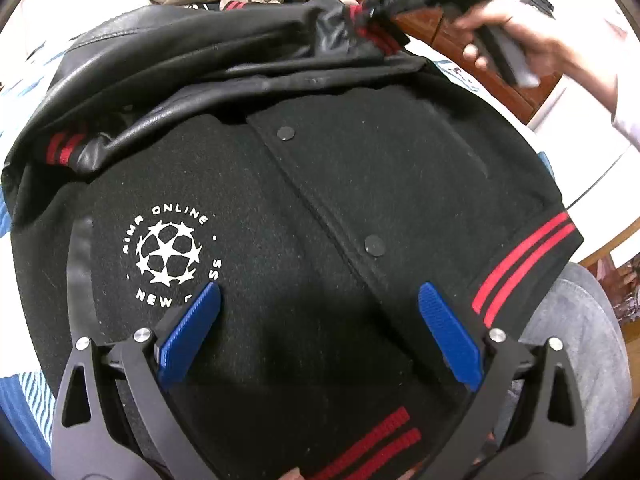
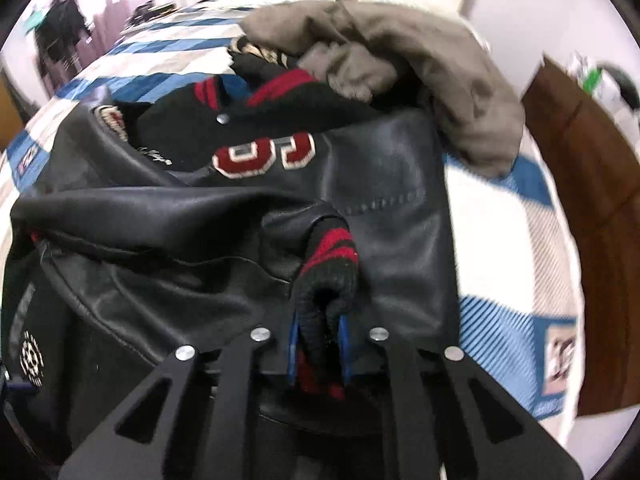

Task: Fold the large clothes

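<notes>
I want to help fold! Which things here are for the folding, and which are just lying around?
For the folding:
black jacket
its sleeve cuff, pinched in the right tongs
left tongs, open

Just lying about:
tan coat
wooden cabinet

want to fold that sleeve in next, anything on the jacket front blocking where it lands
Nothing visible: the jacket front is bare. The right gripper is shut on the sleeve cuff; the left gripper hovers open above the front.

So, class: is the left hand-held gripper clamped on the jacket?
No: the left hand-held gripper stands open above the jacket, gripping nothing.
</notes>
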Available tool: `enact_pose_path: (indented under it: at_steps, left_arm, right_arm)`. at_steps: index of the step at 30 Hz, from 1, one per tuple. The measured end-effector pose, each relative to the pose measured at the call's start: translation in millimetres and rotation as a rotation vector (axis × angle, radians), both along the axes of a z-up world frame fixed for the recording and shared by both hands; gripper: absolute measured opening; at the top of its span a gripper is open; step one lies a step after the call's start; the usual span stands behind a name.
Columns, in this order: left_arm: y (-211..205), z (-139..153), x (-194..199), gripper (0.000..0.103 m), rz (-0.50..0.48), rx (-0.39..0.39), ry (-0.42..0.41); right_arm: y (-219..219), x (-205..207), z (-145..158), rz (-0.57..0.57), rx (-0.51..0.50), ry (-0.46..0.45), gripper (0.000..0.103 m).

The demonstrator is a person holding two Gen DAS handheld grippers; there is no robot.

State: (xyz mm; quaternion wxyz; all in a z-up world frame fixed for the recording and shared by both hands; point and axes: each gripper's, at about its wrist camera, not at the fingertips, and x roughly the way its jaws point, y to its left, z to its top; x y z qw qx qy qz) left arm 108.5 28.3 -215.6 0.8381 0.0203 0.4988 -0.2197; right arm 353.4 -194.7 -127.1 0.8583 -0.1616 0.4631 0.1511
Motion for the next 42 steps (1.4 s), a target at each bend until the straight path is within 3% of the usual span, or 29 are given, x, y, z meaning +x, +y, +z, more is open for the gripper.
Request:
enact_pose_path:
  at_steps: [3, 7, 9, 12, 15, 17, 18, 19, 22, 27, 30, 33, 38, 42]
  left_arm:
    - [2, -3, -2, 0.097, 0.000, -0.008, -0.004]
    - [3, -5, -4, 0.097, -0.004, -0.017, -0.012]
    - [3, -6, -6, 0.097, -0.002, -0.021, -0.013]
    - [5, -7, -6, 0.097, -0.001, -0.024, -0.013]
    - [7, -7, -9, 0.097, 0.002, -0.024, -0.016]
    - [7, -6, -8, 0.097, -0.001, -0.017, -0.020]
    - [6, -6, -9, 0.097, -0.002, -0.017, -0.022]
    - [6, -6, -10, 0.097, -0.002, -0.016, -0.023]
    - [2, -5, -10, 0.097, -0.010, -0.007, -0.026]
    - [-3, -5, -9, 0.097, -0.018, 0.002, -0.023]
    - [-4, -6, -7, 0.097, -0.017, 0.000, -0.017]
    - [-2, -5, -6, 0.097, -0.014, -0.009, -0.016]
    - [-1, -8, -8, 0.098, -0.020, -0.001, -0.023]
    - [-2, -8, -10, 0.097, -0.019, 0.002, -0.021]
  right_arm:
    - [-7, -11, 47, 0.021, 0.044, -0.099, 0.015]
    - [-27, -33, 80, 0.029, 0.099, -0.205, 0.015]
    - [-37, -39, 73, 0.026, 0.103, -0.186, 0.015]
    - [-47, -40, 36, -0.007, 0.070, -0.101, 0.015]
    - [-59, -42, -8, -0.068, 0.100, 0.002, 0.018]
    - [-67, -41, -17, -0.114, 0.132, 0.036, 0.048]
    - [-72, -39, -20, -0.133, 0.164, 0.074, 0.077]
    - [-78, -37, -19, -0.151, 0.223, 0.123, 0.090]
    - [-90, -30, 0, -0.189, 0.341, 0.176, 0.091]
    - [-110, -23, 42, -0.250, 0.646, 0.298, 0.096]
    - [-103, -24, 38, -0.262, 0.682, 0.390, 0.097]
    - [-88, -25, 20, -0.272, 0.629, 0.470, 0.097]
    - [-80, -12, -1, -0.314, 0.627, 0.462, 0.097]
    - [-82, 10, -20, -0.357, 0.710, 0.472, 0.097]
